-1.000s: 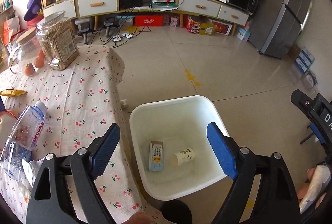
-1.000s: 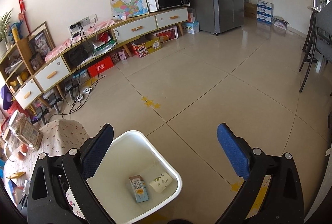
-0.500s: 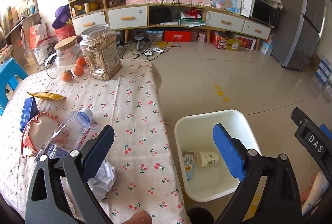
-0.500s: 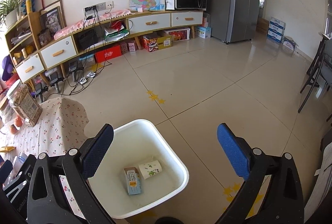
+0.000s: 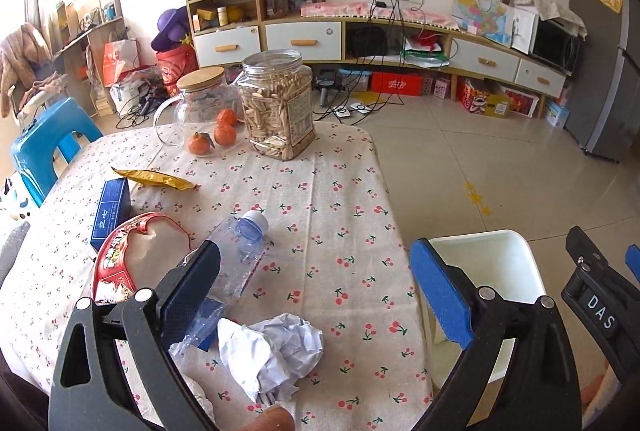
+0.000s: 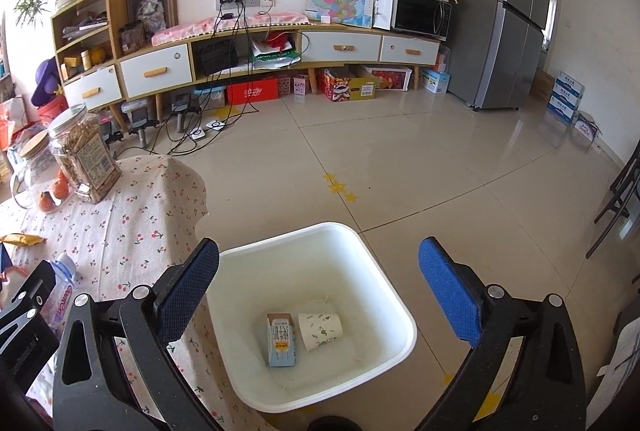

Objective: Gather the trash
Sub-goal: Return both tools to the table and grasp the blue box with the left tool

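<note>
**Mia:** Swinging away from the white bin (image 5: pixel 516 251), the left gripper (image 5: pixel 316 295) is now hanging over the table (image 5: pixel 344 199). A second ago it was looking right down into the bin. Its jaws have just been opening a bit more, and nothing is between them.

**Ben:** So it is wide and holding nothing?

**Mia:** Yes. The right gripper (image 6: pixel 320 287) is wide too, and it is hanging over the bin with nothing in its jaws.

**Ben:** Where is the trash sitting?

**Mia:** A crumpled paper ball (image 5: pixel 276 351) is lying near the front edge of the table, right under the left gripper. A clear plastic bottle (image 5: pixel 236 255) is lying on its side just behind it, partly hidden by the left finger. A red snack bag (image 5: pixel 132 263) is lying to the left of the bottle, with a blue box (image 5: pixel 110 213) behind it and a gold wrapper (image 5: pixel 154 178) past the box.

**Ben:** And inside the bin?

**Mia:** A small carton (image 6: pixel 281 341) and a paper cup (image 6: pixel 320 331) are lying at the bottom, side by side. The bin is standing on the floor, just beside the right edge of the table.

**Ben:** What is at the far edge?

**Mia:** A big snack jar (image 5: pixel 278 107) is standing there, with oranges (image 5: pixel 214 135) beside it.
</note>
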`<state>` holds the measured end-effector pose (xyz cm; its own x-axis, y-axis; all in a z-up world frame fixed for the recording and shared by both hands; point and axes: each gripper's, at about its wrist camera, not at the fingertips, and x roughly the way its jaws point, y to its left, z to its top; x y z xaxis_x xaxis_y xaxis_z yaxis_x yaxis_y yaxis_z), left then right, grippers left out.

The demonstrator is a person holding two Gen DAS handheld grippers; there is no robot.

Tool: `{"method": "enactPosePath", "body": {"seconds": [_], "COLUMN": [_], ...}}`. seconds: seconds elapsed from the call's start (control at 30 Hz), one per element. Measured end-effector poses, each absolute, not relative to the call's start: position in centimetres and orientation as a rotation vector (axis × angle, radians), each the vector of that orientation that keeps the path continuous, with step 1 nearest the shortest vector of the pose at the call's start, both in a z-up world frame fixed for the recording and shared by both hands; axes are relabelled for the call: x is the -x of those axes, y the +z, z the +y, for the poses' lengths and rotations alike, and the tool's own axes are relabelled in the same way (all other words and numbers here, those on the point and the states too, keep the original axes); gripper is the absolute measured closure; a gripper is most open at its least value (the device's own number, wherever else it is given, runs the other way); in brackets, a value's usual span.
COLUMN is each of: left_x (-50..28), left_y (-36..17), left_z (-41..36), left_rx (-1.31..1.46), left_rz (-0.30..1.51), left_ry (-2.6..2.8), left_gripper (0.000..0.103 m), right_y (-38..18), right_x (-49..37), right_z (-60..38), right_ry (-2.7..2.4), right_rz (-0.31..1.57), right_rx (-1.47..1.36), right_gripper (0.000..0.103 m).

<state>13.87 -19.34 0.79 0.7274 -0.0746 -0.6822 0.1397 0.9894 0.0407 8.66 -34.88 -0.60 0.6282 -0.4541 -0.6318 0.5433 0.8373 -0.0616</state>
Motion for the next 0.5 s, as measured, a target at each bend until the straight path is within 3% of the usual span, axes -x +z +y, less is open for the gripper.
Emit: {"method": "enactPosePath", "body": {"seconds": [0.5], "left_x": [-15.4], "left_y": [0.1], "left_z": [-10.5], "left_rx": [-0.034], "left_rz": [0.777], "left_ry": [0.062], "left_gripper": [0.01], "right_y": [-0.5], "right_x": [-12.5], "right_z": [-26.8], "right_ry": [-0.411], "right_rz": [0.69], "right_rx": [-0.025], "right_gripper": [0.007]}}
